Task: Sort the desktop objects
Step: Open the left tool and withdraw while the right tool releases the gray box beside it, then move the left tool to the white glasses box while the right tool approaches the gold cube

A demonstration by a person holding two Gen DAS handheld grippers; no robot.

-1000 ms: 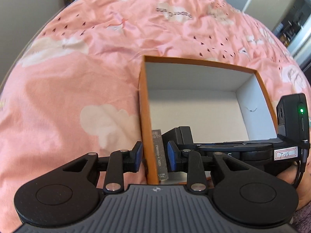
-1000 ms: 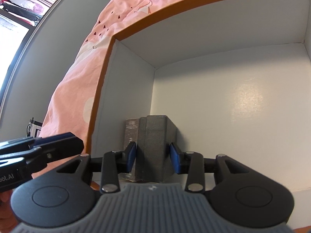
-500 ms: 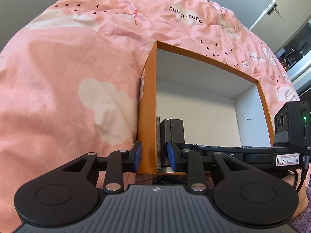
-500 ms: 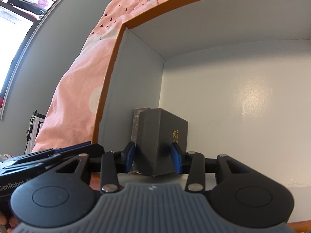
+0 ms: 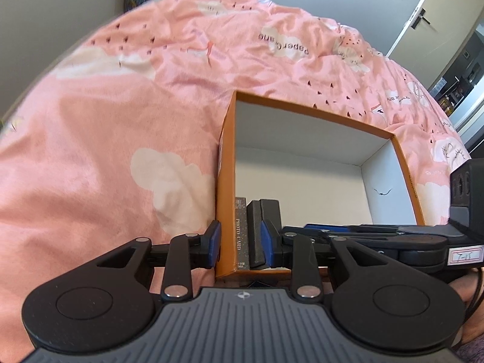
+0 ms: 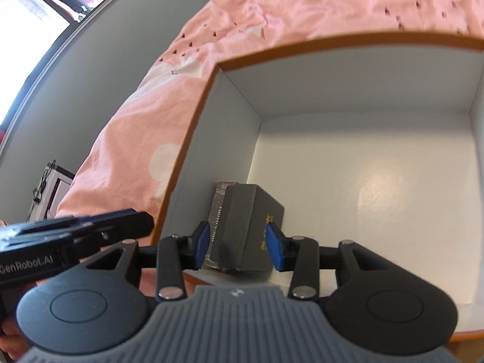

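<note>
Pink cloud-print bedding [image 5: 127, 127] carries your orange box [image 5: 224, 181]. Your left gripper [image 5: 239, 243] straddles the box's near-left corner wall, fingers clenched on neither wall nor contents. Your right gripper [image 6: 239, 249] hangs released around the dark grey case [image 6: 251, 227], standing at six o'clock beside the photo-card pack [image 5: 241, 230].

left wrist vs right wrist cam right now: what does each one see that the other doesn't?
Left wrist only: the door handle, the "PHOTO CARD" lettering on the card pack, the left gripper straddling the orange box's wall, and a black scribble inside the right wall.

Right wrist only: the bright window, gold lettering on the dark box, and the right gripper open around it, pads clear.

Both: the box, both items against its left wall, and the pink bedding.
</note>
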